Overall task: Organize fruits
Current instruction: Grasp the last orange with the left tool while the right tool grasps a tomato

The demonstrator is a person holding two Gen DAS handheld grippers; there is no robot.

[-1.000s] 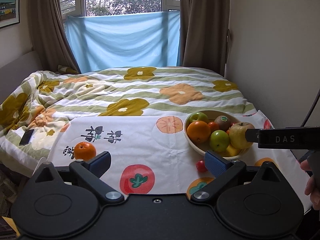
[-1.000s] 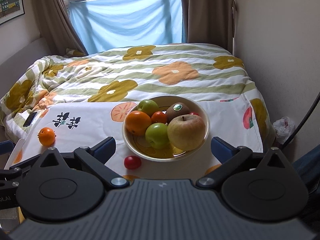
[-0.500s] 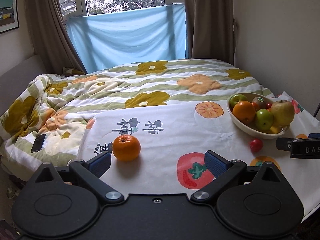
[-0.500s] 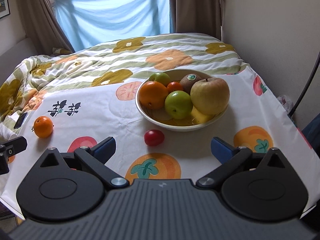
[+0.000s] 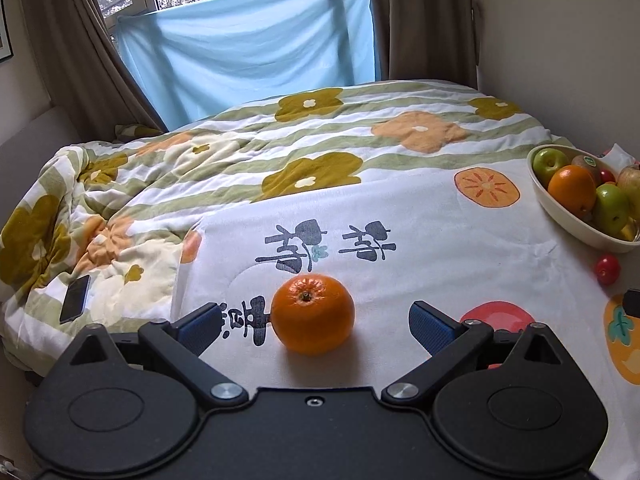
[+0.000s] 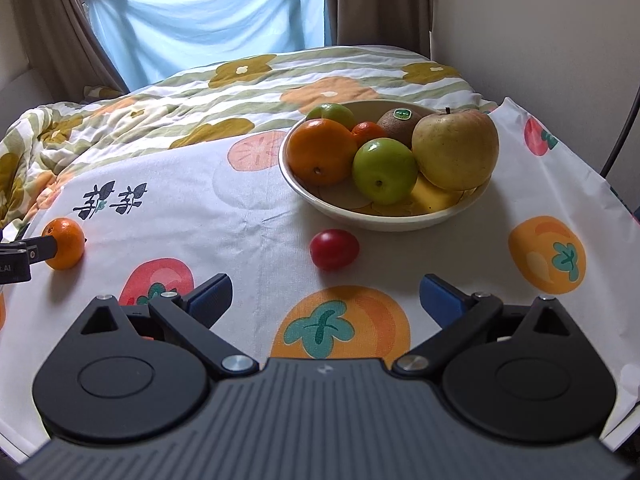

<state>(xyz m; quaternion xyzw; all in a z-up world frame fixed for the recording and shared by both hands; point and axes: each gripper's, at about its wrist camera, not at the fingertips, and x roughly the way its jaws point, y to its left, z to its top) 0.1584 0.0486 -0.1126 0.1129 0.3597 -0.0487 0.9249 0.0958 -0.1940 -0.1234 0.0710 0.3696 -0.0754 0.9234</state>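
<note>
On the surface, the left tool (image 5: 314, 320) is spread wide around an orange (image 5: 313, 314), untouched; the right tool (image 6: 325, 294) is spread, empty, behind a tomato (image 6: 334, 249) beside the bowl (image 6: 384, 216); the bowl is cut off in the left view.

In the left wrist view the cream ceramic fruit bowl (image 5: 560, 216) is running off the right edge, w/ the big yellow-red apple (image 5: 632, 178) in it showing only a sliver. Just below the bowl, the other gripper's black tip (image 5: 632, 303) is getting cropped too. In the right wrist view a yellow fruit (image 6: 434, 196) is lying mostly buried under the apples in the bowl; type unclear. Far left of the bowl, lettering on the black gripper body (image 6: 14, 266) is getting cut off, unreadable.
</note>
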